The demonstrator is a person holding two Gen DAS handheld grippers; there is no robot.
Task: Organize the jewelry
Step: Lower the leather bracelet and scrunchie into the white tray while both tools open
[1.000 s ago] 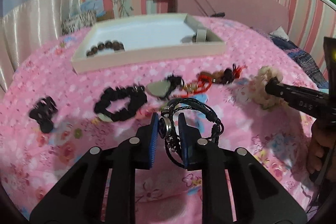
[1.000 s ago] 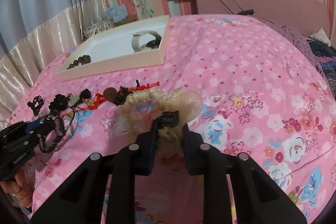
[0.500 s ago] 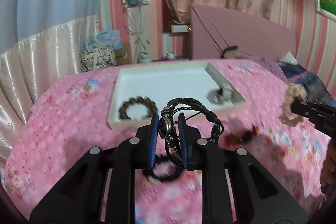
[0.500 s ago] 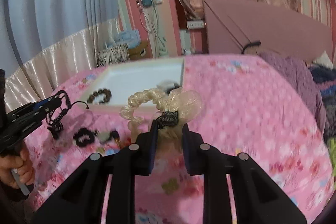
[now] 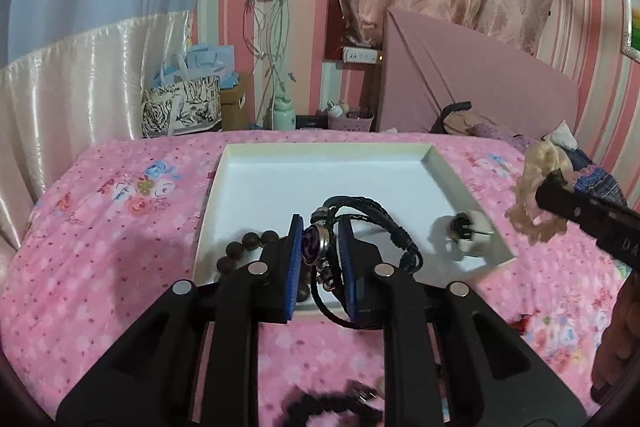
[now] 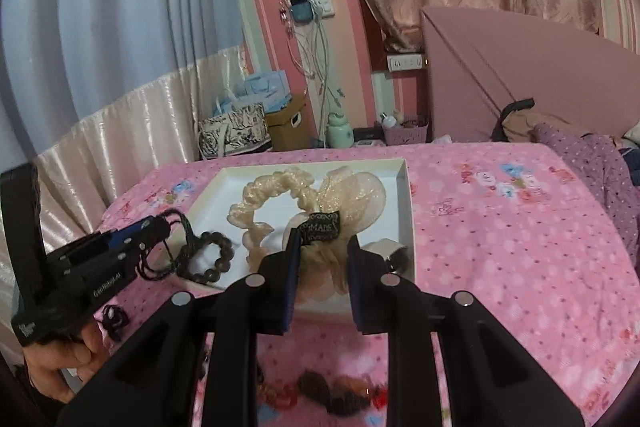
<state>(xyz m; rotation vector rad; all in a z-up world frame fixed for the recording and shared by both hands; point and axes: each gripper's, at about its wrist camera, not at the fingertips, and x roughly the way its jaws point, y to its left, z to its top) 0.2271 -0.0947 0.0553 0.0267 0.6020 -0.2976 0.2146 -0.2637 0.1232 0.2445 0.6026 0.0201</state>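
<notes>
My left gripper [image 5: 318, 231] is shut on a black braided leather bracelet [image 5: 376, 223] with a round charm, held above the near edge of the white tray [image 5: 328, 151]. In the right wrist view, my right gripper [image 6: 322, 241] is shut on a cream scrunchie [image 6: 276, 191] with a black label, also raised over the tray [image 6: 404, 187]. A brown bead bracelet [image 5: 244, 251] lies in the tray's near left corner, and a white ring piece [image 5: 470, 233] sits at its right side. The left gripper [image 6: 160, 227] and bead bracelet [image 6: 212, 259] also show in the right wrist view.
The tray rests on a pink floral bedspread [image 5: 100, 247]. More loose jewelry lies on the bed near me: a black beaded piece [image 5: 332, 407] and red and brown pieces [image 6: 332, 391]. A pink headboard [image 5: 480, 79], bags and a cardboard box stand behind the bed.
Both grippers rose and moved forward from the loose jewelry on the bedspread to the tray, each still carrying its piece. The tray now fills the middle of both views.
</notes>
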